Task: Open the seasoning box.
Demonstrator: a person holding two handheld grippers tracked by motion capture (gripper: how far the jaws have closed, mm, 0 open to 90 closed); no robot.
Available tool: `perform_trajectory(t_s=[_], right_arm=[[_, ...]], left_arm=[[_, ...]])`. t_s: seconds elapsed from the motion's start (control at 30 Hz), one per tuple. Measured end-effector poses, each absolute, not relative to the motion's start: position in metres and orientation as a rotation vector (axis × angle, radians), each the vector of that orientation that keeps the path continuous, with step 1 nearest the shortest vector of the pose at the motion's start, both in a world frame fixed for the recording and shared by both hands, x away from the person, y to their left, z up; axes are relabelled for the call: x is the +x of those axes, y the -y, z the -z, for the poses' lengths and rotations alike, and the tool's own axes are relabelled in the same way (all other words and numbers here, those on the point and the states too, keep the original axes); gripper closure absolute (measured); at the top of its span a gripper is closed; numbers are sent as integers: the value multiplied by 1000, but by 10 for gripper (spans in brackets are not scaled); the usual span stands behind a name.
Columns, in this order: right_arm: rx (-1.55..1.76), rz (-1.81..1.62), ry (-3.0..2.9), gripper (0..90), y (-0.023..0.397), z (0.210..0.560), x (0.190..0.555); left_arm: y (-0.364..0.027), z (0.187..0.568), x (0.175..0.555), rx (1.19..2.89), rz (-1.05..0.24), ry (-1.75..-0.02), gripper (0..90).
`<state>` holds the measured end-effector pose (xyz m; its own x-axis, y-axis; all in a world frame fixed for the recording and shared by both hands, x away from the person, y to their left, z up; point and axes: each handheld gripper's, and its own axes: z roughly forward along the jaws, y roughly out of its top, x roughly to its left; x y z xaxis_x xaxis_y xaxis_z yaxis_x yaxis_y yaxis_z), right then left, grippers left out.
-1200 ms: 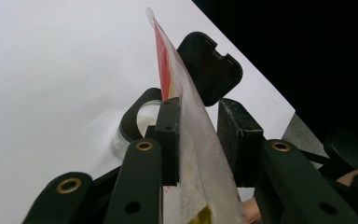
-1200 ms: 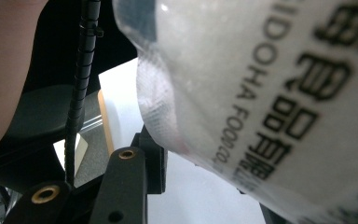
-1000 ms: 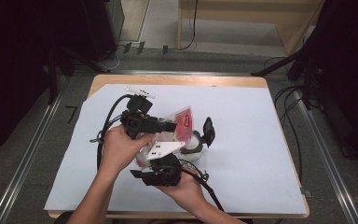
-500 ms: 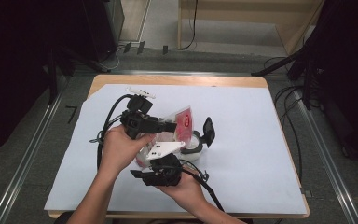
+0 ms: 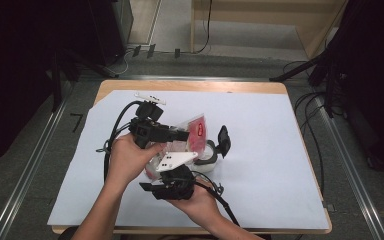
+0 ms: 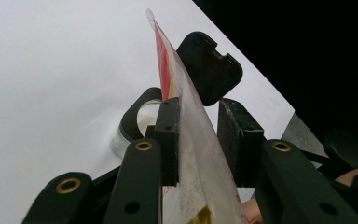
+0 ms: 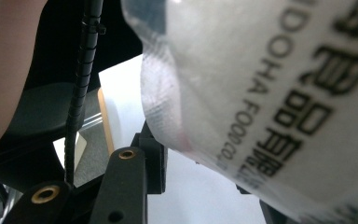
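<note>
A clear food pouch (image 5: 195,131) with a red printed panel hangs tilted over a small glass jar (image 5: 207,156) whose black flip lid (image 5: 224,140) stands open. My left gripper (image 5: 182,135) comes in from the left, shut on the pouch. In the left gripper view the pouch (image 6: 177,79) runs up between both pads of the left gripper (image 6: 198,135), above the jar (image 6: 142,119) and lid (image 6: 209,70). My right gripper (image 5: 177,167), under its grey plate, holds the pouch from the near side. The printed pouch (image 7: 270,84) covers the far jaw of the right gripper (image 7: 205,172).
A white sheet (image 5: 270,150) covers the wooden table (image 5: 190,86). Black cables (image 5: 114,135) loop at the left beside the left hand. A small white strip (image 5: 150,97) lies near the sheet's far edge. Dark floor and cables surround the table.
</note>
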<state>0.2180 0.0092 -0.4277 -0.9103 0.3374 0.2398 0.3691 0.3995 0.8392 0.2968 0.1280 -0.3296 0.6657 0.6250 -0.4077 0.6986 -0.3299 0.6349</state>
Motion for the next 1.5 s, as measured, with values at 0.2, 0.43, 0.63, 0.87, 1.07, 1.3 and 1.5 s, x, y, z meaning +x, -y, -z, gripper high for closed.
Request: perform_trajectory(t_s=[0.2,0.43,0.63,0.87,1.07,1.3,1.5], right_arm=[[-659,1575,2601,633,-9,428,218],[-665,1577,2592,633,-9,427,218],[-666,1584,2590,634,-10,427,217],[-668,1587,2588,634,-10,427,217],[-666,1588,2590,634,-10,427,217],[-660,1590,2595,634,-10,427,217],[-654,1592,2599,635,-10,428,218]], left_arm=[[-128,330,297,2046,113,-1021,702],[-127,329,297,2050,111,-1020,704],[-128,328,297,2045,106,-1017,703],[-127,328,296,2044,102,-1018,702],[-128,328,296,2044,102,-1018,703],[-127,328,296,2041,100,-1017,703],[-127,328,296,2033,95,-1015,703]])
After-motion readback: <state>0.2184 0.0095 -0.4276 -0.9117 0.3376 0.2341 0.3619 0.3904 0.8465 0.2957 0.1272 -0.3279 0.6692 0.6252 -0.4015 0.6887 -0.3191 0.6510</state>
